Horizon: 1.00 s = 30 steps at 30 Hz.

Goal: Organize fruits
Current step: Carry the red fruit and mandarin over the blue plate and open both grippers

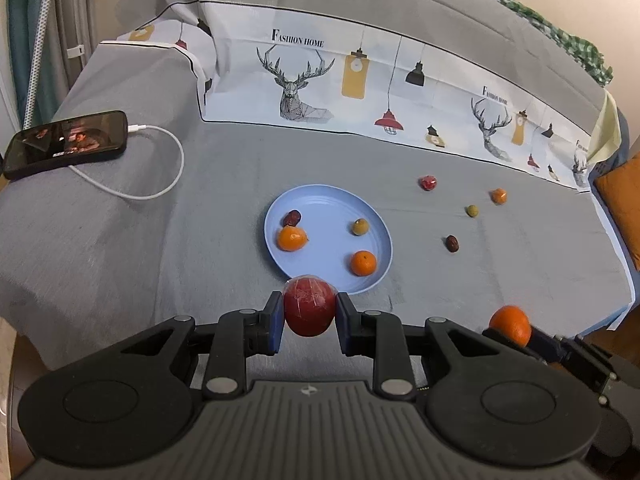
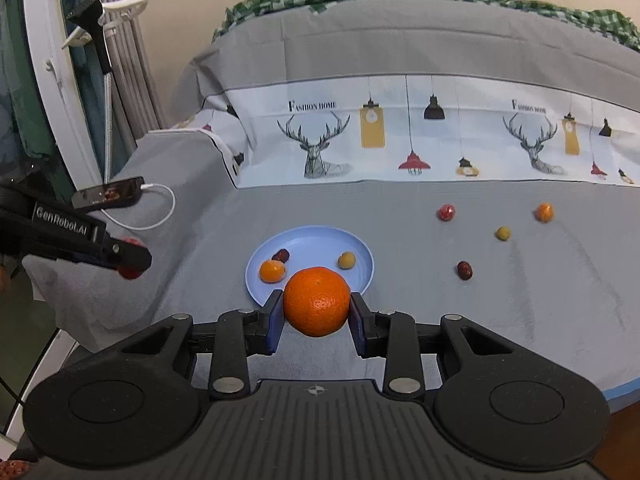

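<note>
Right wrist view alone shows "GenRobot.AI" on the left gripper (image 2: 132,258), clamped on a red wrapped fruit (image 1: 309,306), then "Fashion Home" on the printed cloth (image 2: 312,106), the blue plate (image 2: 360,256) holding fruit, and the right gripper (image 2: 316,312) clamped on a mandarin (image 2: 317,301).

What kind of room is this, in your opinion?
Probably a bedroom at home: the fruit lies on a bed sheet with a printed band, a phone is charging on it, and curtains hang behind.
</note>
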Available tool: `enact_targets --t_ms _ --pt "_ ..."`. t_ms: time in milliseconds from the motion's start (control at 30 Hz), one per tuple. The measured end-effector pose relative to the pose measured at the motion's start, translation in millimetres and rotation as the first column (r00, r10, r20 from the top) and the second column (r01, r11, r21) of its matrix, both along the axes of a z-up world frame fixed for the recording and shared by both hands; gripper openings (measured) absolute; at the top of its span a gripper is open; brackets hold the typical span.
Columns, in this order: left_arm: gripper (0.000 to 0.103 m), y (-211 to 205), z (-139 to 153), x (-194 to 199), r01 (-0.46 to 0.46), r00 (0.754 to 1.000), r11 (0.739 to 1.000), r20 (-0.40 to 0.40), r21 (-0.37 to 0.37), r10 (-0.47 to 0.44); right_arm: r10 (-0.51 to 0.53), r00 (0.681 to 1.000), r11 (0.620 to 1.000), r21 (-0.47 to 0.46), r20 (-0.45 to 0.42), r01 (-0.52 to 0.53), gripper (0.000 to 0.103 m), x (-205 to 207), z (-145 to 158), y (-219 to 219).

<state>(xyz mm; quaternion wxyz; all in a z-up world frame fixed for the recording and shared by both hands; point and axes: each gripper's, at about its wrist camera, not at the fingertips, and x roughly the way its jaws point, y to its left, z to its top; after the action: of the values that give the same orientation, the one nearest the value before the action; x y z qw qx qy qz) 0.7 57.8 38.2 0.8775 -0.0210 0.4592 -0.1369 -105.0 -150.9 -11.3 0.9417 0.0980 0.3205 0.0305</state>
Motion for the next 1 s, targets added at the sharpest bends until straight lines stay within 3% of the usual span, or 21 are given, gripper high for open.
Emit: enact_targets --t_ms 267,700,1000 --pt "0.030 -13.5 -19.2 43.2 0.006 1.000 1.000 -0.015 0.023 -0.006 0.032 0.998 0.999 -0.002 -0.060 -0.032 0.035 42.0 -22.6 4.6" --pt "0.030 -56.8 -96.7 125.6 0.098 0.992 0.992 -0.086 0.080 -0.091 0.045 0.993 0.998 -0.040 -0.105 -0.049 0.035 146.5 -78.3 8.8" --pt "0.030 -72.9 -136.0 173.3 0.116 0.987 0.984 -0.126 0.139 -0.098 0.071 0.988 0.995 -0.062 -0.139 -0.080 0.035 190.2 -109.5 7.4"
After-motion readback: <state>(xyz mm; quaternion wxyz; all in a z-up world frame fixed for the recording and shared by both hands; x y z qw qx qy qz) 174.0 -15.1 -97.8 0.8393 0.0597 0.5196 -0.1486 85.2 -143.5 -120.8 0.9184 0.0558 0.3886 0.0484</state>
